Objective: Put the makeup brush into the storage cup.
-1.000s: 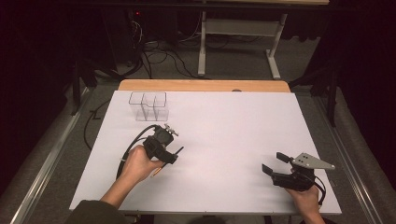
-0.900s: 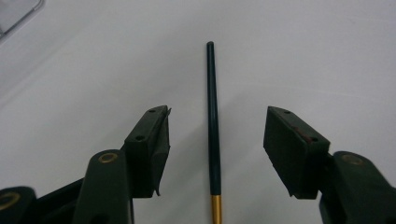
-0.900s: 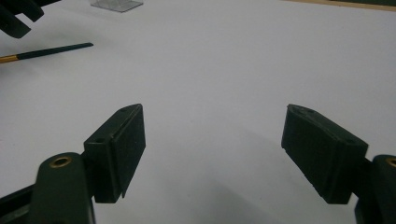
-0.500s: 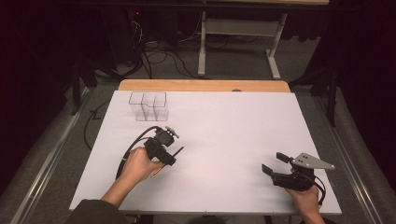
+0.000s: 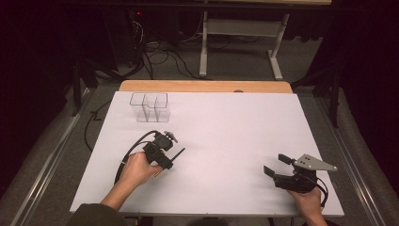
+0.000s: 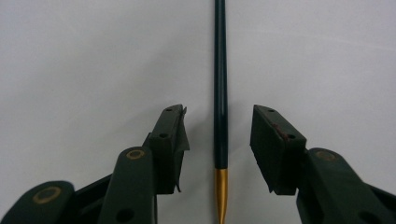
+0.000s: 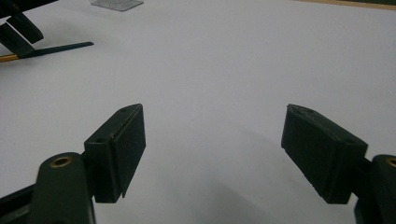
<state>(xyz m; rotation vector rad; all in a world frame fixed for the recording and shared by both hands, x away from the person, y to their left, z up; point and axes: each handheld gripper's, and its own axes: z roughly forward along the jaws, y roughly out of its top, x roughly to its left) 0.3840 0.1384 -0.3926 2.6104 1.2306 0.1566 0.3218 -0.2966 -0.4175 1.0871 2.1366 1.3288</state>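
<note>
A slim dark green pen (image 6: pixel 220 84) with a gold tip lies on the white table (image 5: pixel 235 122). My left gripper (image 6: pixel 219 122) straddles it, one jaw on each side. The jaws have just been closing, but a gap remains between each pad and the pen, so the gripper is still open. In the high view the left gripper (image 5: pixel 169 159) sits left of centre, and the pen (image 5: pixel 179 152) pokes out past it to the right. My right gripper (image 5: pixel 276 165) rests near the front right corner, open with nothing between its jaws (image 7: pixel 215 116).
A clear divided box (image 5: pixel 149 107) stands at the back left of the table. A wooden strip (image 5: pixel 207 86) runs along the far edge. Beyond it are cables and a metal stand's legs on the floor. The right gripper view shows the pen (image 7: pixel 60 47) far off at the upper left.
Both hands keep their places. The left gripper's jaws look slightly closer together around the pen.
</note>
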